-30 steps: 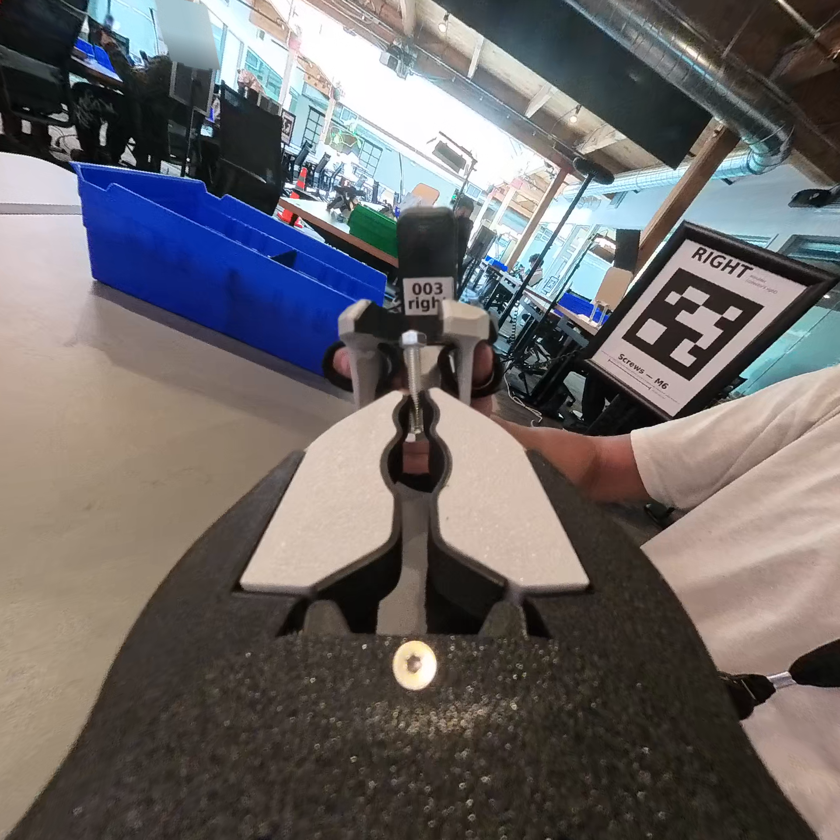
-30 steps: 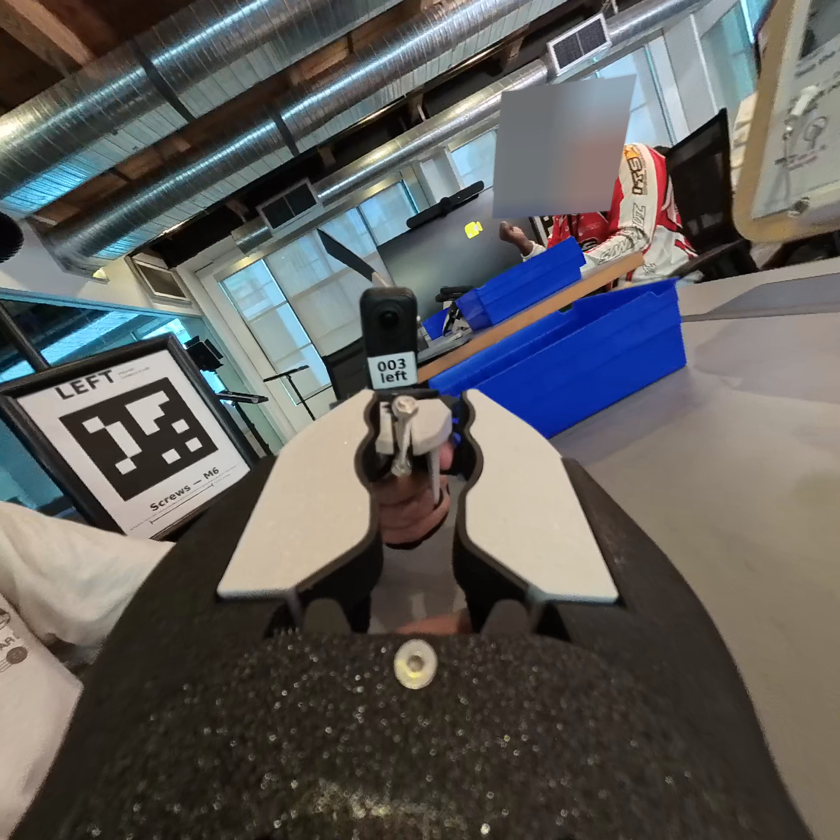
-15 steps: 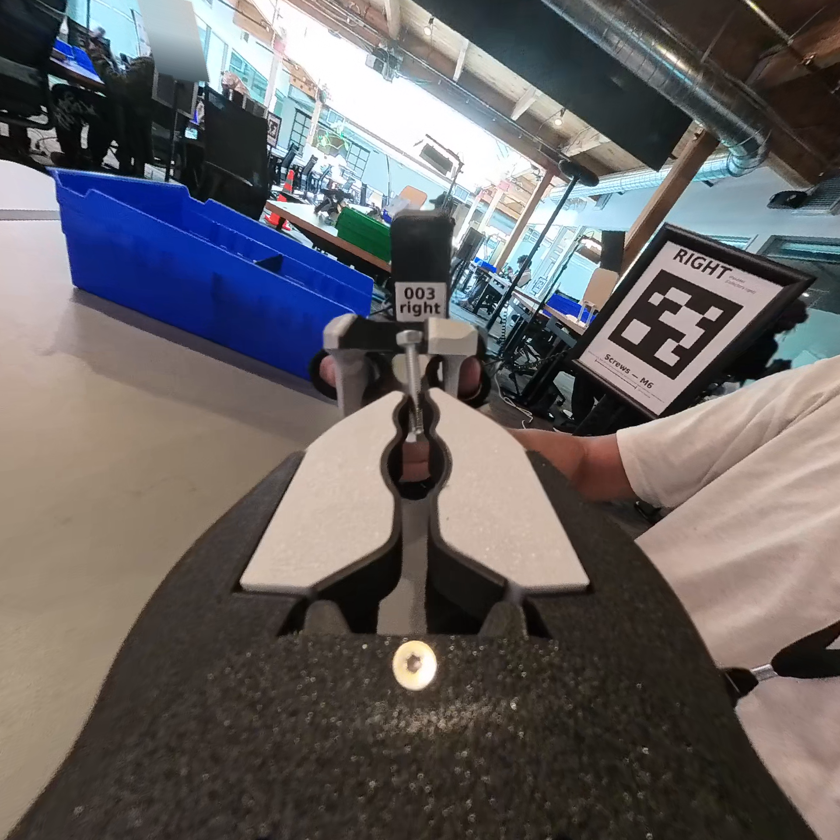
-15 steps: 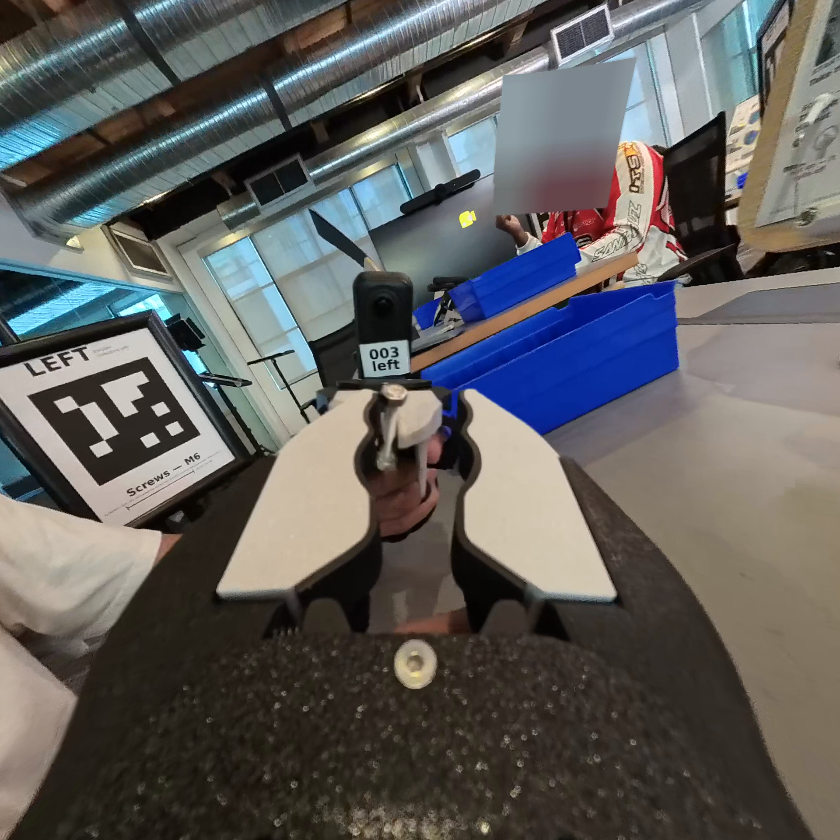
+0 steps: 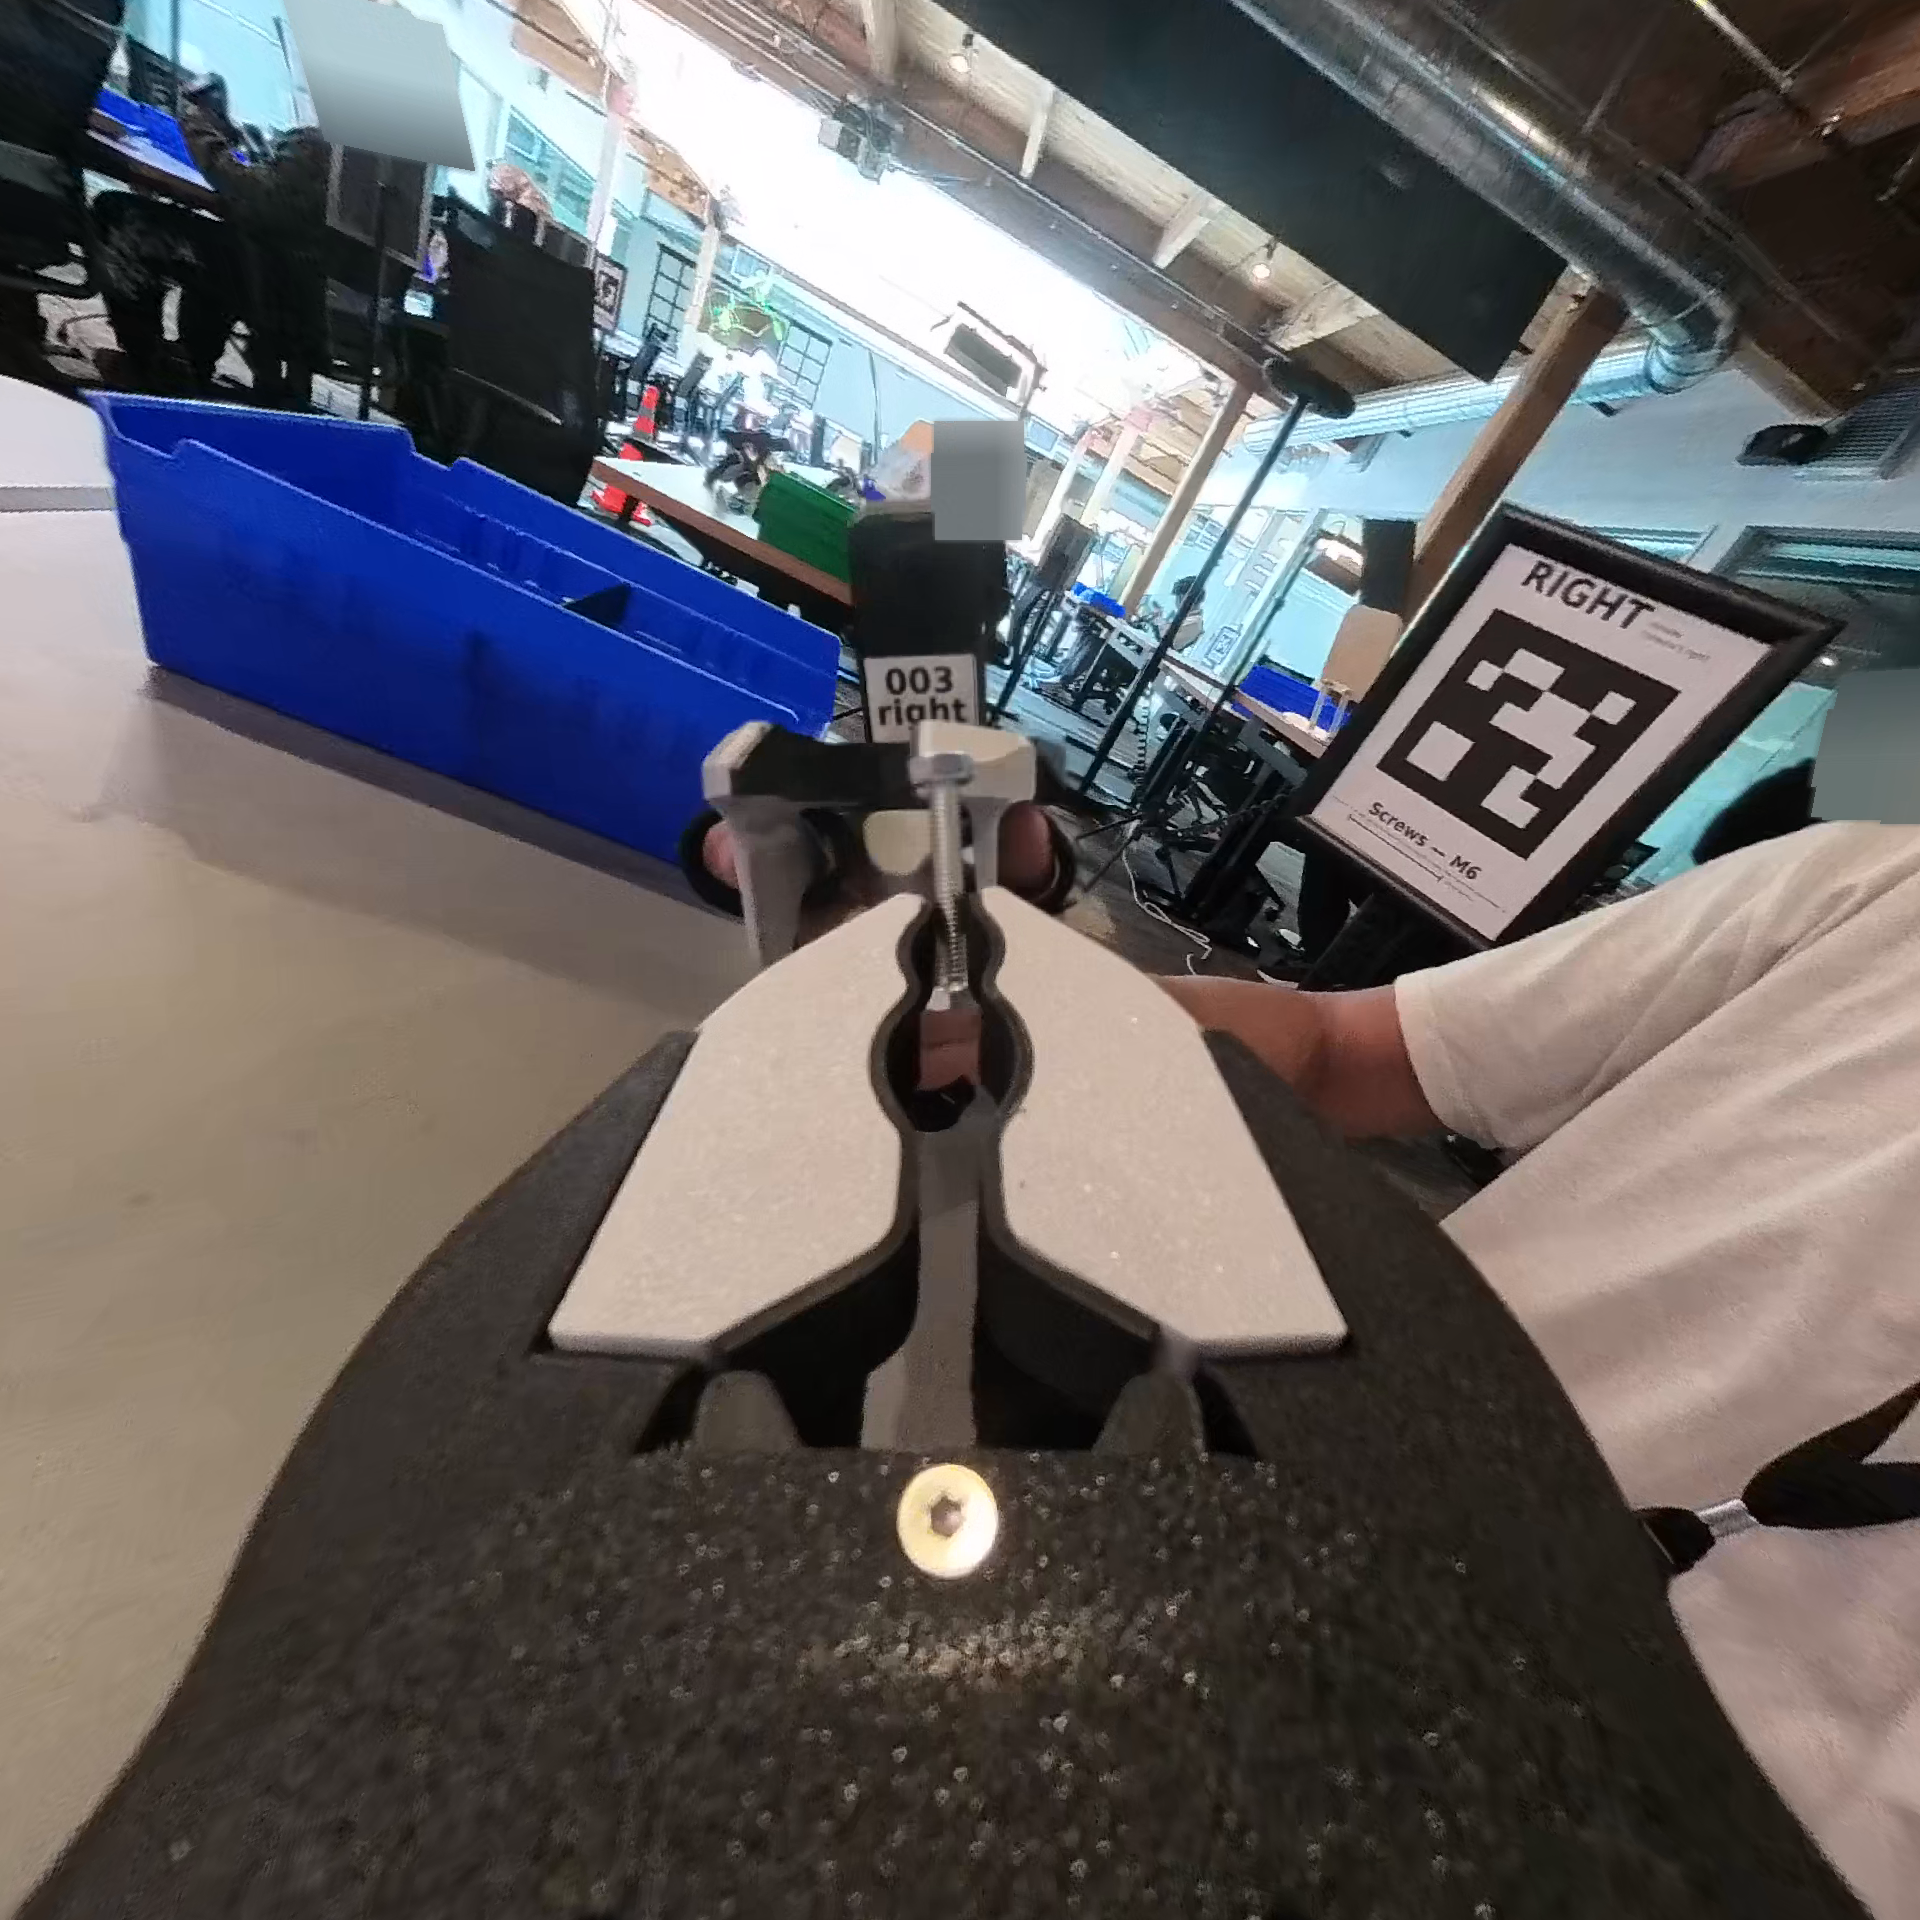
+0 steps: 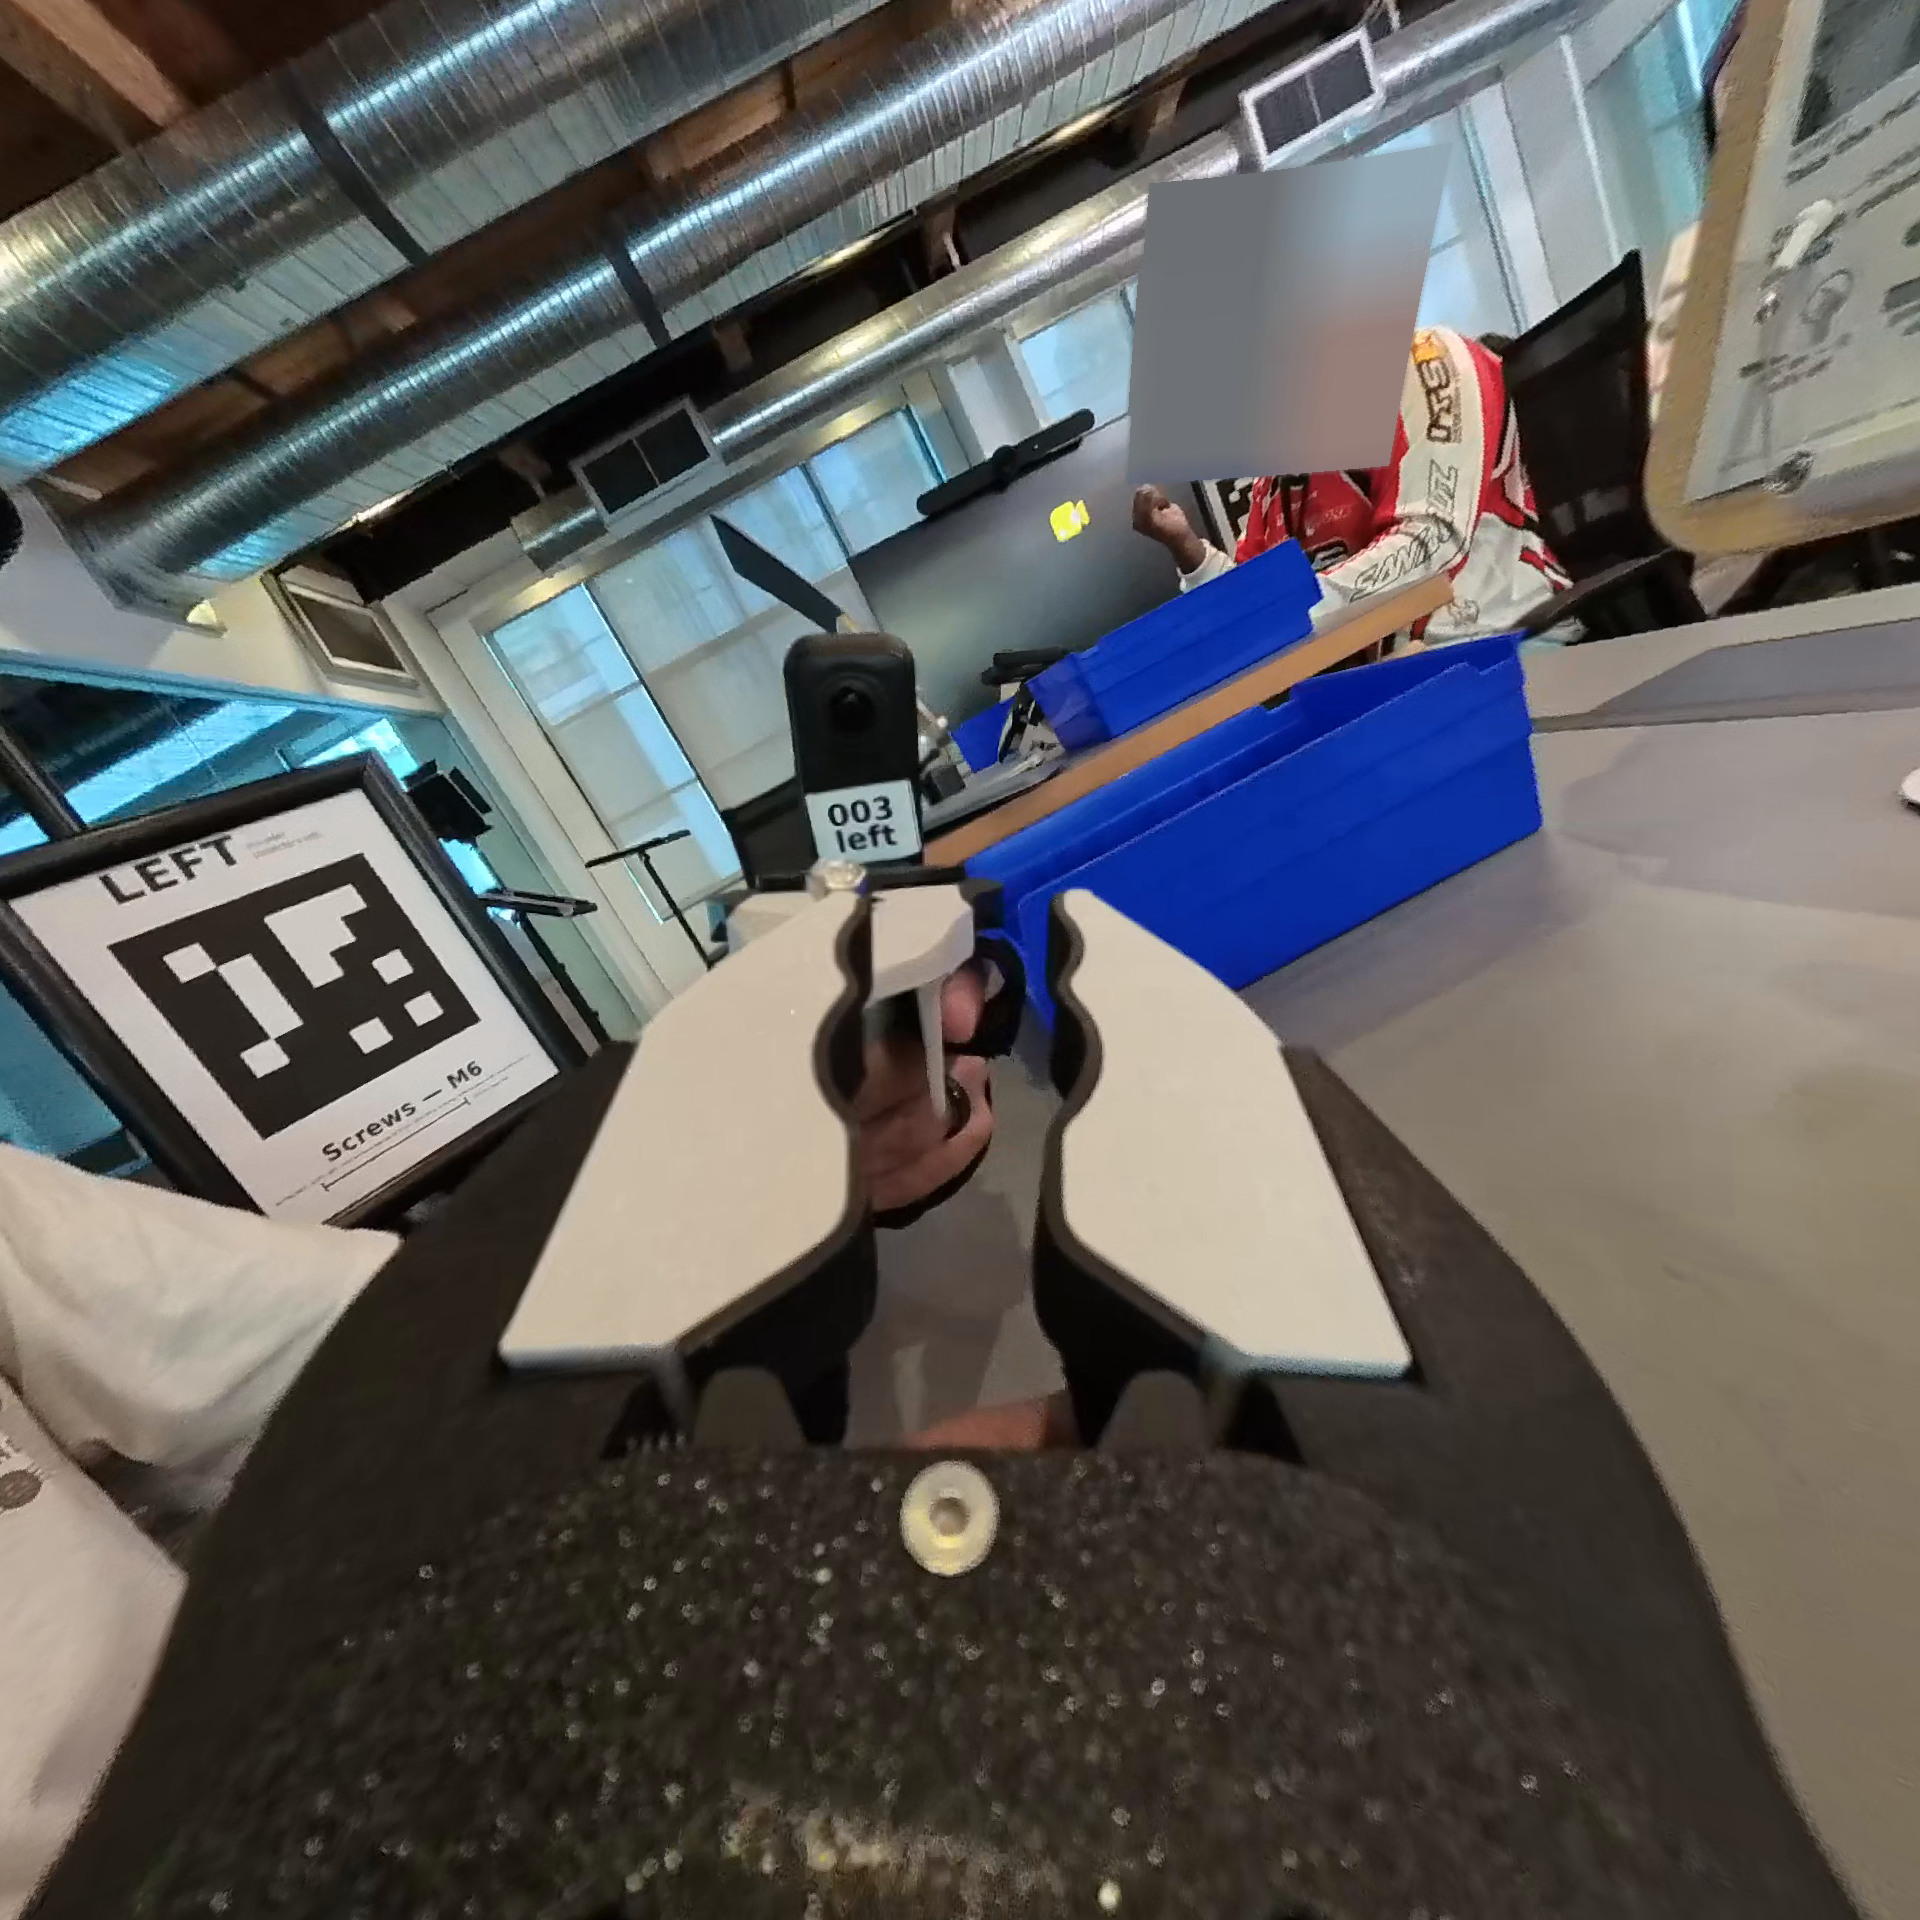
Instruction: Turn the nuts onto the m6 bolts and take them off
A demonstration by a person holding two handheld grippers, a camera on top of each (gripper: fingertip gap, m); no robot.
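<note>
The bolt (image 5: 948, 904) stands upright in mid-air above the tabletop (image 5: 260, 1039), its lower end pinched between the pressed-together fingers of the left gripper (image 5: 951, 982). A nut (image 5: 940, 771) sits at its top end, so threading looks barely begun, or removal nearly finished; which one cannot be told. The right gripper (image 6: 1013, 940) is spread, holding nothing, close beside the nut. Behind stands a blue bin (image 5: 436, 613); its contents are hidden by its wall.
</note>
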